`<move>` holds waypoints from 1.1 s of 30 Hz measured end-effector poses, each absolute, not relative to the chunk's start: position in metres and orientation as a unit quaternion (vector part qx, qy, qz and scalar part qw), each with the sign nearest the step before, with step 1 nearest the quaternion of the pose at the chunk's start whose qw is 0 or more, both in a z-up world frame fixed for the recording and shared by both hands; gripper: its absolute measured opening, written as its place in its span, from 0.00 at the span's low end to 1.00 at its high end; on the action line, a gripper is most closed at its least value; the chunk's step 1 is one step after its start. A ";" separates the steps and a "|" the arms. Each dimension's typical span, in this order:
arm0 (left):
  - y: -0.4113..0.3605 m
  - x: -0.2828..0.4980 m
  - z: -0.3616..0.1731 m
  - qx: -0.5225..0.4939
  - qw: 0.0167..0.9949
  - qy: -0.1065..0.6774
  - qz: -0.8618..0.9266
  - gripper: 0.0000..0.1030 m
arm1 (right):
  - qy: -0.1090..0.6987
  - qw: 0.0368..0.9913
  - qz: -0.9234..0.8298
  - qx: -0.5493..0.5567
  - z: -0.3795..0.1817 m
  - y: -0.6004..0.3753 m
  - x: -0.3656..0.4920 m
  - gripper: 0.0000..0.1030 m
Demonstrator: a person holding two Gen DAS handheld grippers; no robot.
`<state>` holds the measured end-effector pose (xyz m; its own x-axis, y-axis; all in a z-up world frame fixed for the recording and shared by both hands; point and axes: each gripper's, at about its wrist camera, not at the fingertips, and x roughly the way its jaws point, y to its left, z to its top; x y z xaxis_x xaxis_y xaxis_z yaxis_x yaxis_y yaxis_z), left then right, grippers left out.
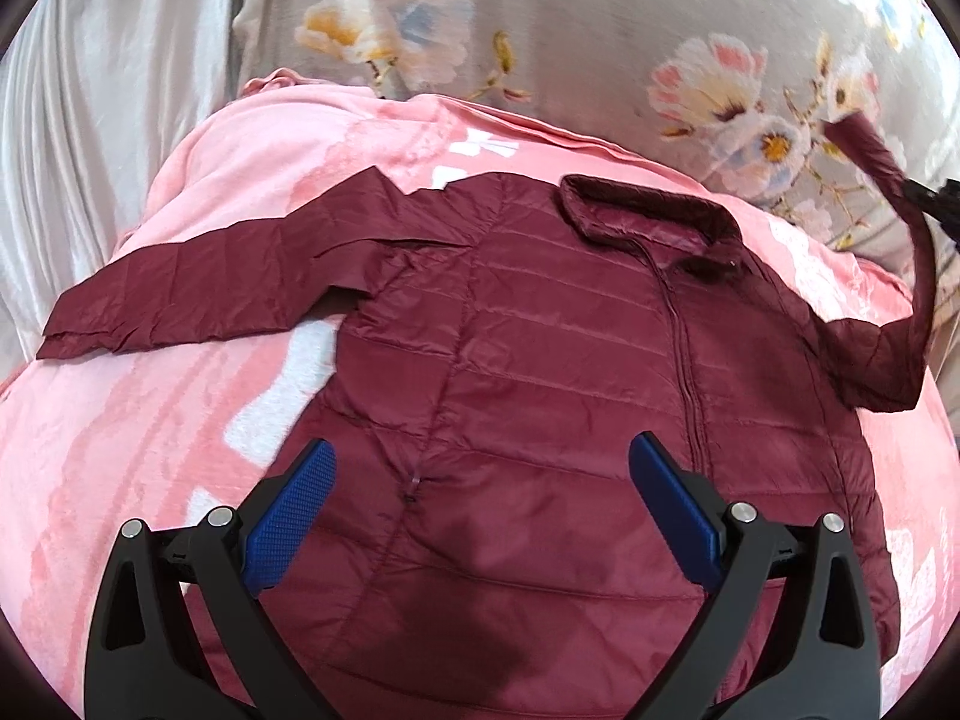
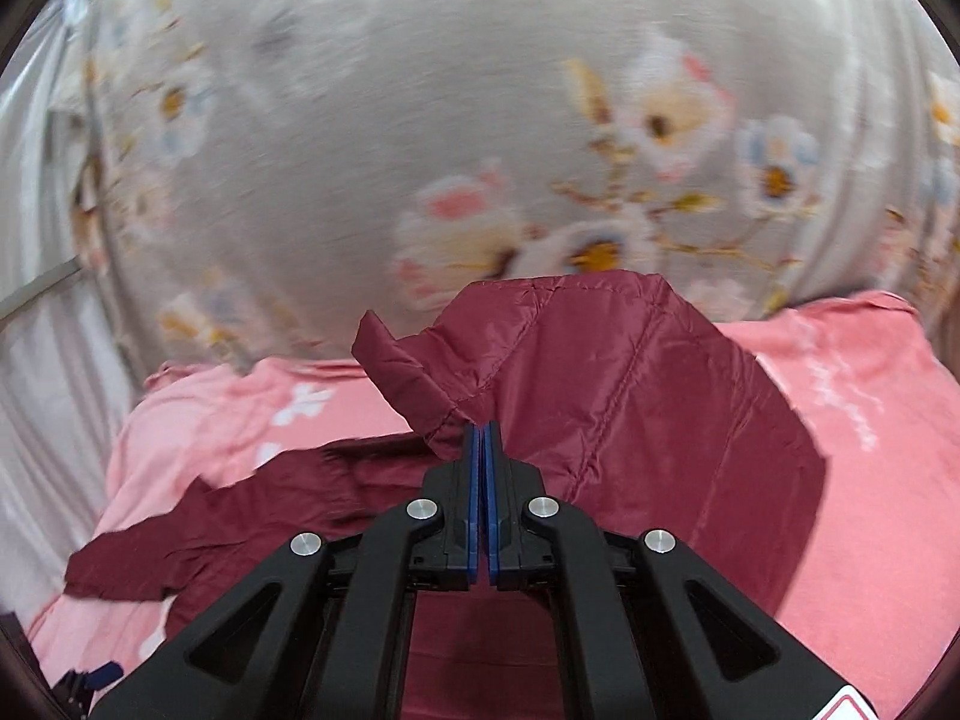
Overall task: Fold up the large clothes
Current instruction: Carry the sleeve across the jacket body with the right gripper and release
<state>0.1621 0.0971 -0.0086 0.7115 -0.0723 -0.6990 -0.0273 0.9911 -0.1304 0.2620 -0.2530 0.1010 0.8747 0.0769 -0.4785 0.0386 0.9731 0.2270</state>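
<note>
A dark maroon quilted puffer jacket (image 1: 540, 360) lies front-up on a pink plush blanket with white patches (image 1: 150, 420), which is spread over a grey bedsheet printed with pale flowers (image 1: 600, 30). The jacket's zip is closed up to a soft, darker collar (image 1: 648, 210) at the far end of the garment. In the left wrist view one sleeve (image 1: 198, 294) stretches out flat to the left across the blanket, its cuff near the blanket's edge, with a pale satin-like fabric (image 1: 90, 120) beyond it.

The left gripper (image 1: 480, 480) hangs over the lower body of the jacket with its two blue textured pads (image 1: 294, 504) spread wide apart; nothing sits between them, and whether they touch the fabric cannot be told.

The right gripper (image 2: 483, 438) has its blue pads pressed together on the edge of the other sleeve (image 2: 600, 390), near the cuff. That sleeve is lifted clear of the blanket and drapes down from the pinch in a broad fold, its cuff end (image 2: 402, 366) sticking out to the left of the fingertips. In the left wrist view the same raised sleeve (image 1: 870, 360) rises as a thin curved band at the right edge of the picture toward a black piece of the right gripper there.

The right wrist view is blurred over the flowered sheet, while the sleeve in the pinch is sharp
</note>
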 end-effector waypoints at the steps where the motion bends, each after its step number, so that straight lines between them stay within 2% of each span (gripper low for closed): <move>1: 0.101 0.163 -0.009 -0.069 0.922 0.380 -0.010 0.93 | 0.254 0.961 0.023 0.111 0.097 -0.241 0.265 0.01; 12: 0.138 0.177 -0.009 -0.108 0.918 0.381 -0.005 0.93 | 0.341 0.926 0.152 0.060 0.014 -0.097 0.289 0.01; 21: 0.147 0.205 -0.025 -0.158 0.900 0.405 -0.041 0.93 | 0.414 0.894 0.172 0.014 -0.059 -0.041 0.284 0.02; 28: 0.144 0.261 -0.055 -0.252 0.853 0.447 -0.096 0.93 | 0.421 0.890 0.173 0.026 -0.068 -0.041 0.284 0.03; 33: 0.139 0.295 -0.076 -0.320 0.813 0.472 -0.120 0.93 | 0.422 0.888 0.179 0.020 -0.068 -0.039 0.284 0.09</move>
